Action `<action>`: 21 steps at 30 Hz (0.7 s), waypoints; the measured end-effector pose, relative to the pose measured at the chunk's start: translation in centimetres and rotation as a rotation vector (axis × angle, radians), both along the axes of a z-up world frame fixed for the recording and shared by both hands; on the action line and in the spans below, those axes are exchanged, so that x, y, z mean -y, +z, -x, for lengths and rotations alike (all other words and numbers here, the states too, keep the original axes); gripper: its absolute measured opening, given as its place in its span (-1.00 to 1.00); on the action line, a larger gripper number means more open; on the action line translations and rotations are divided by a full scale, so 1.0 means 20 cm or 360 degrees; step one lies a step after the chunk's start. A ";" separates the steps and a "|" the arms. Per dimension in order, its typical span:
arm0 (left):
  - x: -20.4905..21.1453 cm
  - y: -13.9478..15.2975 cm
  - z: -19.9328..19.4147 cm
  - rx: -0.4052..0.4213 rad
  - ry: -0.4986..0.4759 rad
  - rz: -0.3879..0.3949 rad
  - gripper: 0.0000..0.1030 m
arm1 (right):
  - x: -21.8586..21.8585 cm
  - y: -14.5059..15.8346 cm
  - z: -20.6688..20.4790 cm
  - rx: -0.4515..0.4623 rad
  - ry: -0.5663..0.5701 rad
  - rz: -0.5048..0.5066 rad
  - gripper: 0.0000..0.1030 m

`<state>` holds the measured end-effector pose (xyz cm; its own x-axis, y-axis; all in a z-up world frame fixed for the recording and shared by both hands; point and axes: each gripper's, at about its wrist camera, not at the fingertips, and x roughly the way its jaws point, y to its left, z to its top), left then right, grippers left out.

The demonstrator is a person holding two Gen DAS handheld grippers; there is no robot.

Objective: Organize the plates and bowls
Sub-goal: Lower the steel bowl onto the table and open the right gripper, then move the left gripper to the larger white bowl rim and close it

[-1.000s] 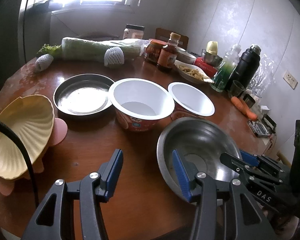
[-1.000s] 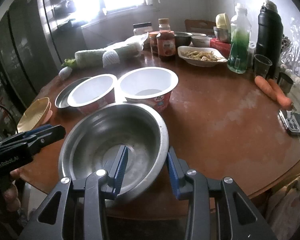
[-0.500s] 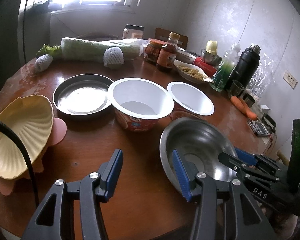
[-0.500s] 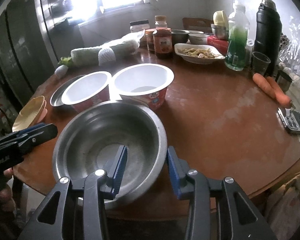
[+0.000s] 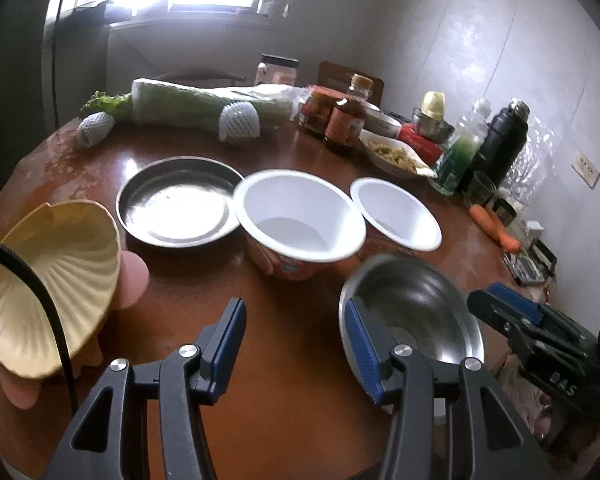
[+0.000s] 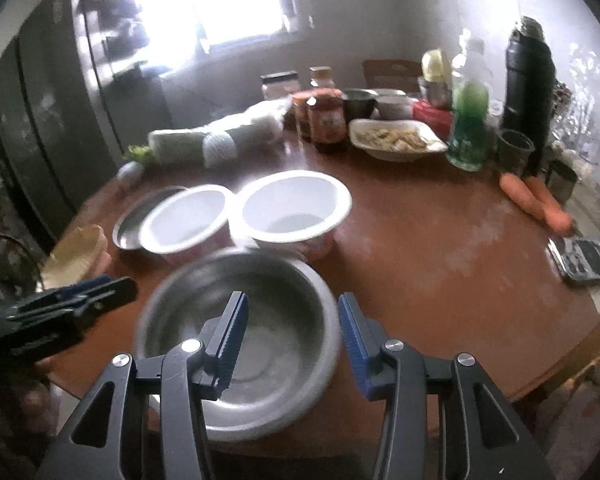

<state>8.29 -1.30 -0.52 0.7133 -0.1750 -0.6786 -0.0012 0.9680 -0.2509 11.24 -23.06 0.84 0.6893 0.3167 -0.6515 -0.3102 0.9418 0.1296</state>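
Note:
A steel bowl (image 6: 244,340) sits on the round wooden table (image 6: 440,264) near its front edge; it also shows in the left wrist view (image 5: 416,312). My right gripper (image 6: 292,336) is open, its jaws apart over the bowl's near rim, gripping nothing. My left gripper (image 5: 296,344) is open and empty over bare table, left of the bowl. Behind stand two white paper bowls, a larger one (image 5: 300,220) and a smaller one (image 5: 396,212), a flat steel plate (image 5: 176,200) and a yellow shell-shaped dish (image 5: 48,280) at the left edge.
The back of the table holds a wrapped cabbage (image 5: 204,100), sauce jars (image 5: 340,120), a plate of food (image 6: 396,140), a green bottle (image 6: 468,120), a black flask (image 6: 528,88), carrots (image 6: 536,200) and a small device (image 6: 584,260).
The right gripper's jaws have spread wider over the steel bowl and the view has pulled back and up a little. The left gripper has hardly moved.

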 end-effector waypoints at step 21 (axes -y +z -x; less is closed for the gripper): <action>-0.18 0.05 -0.35 -0.0069 0.0147 -0.0038 -0.01 | -0.41 -0.04 -0.30 -0.0202 0.0241 -0.0168 -0.05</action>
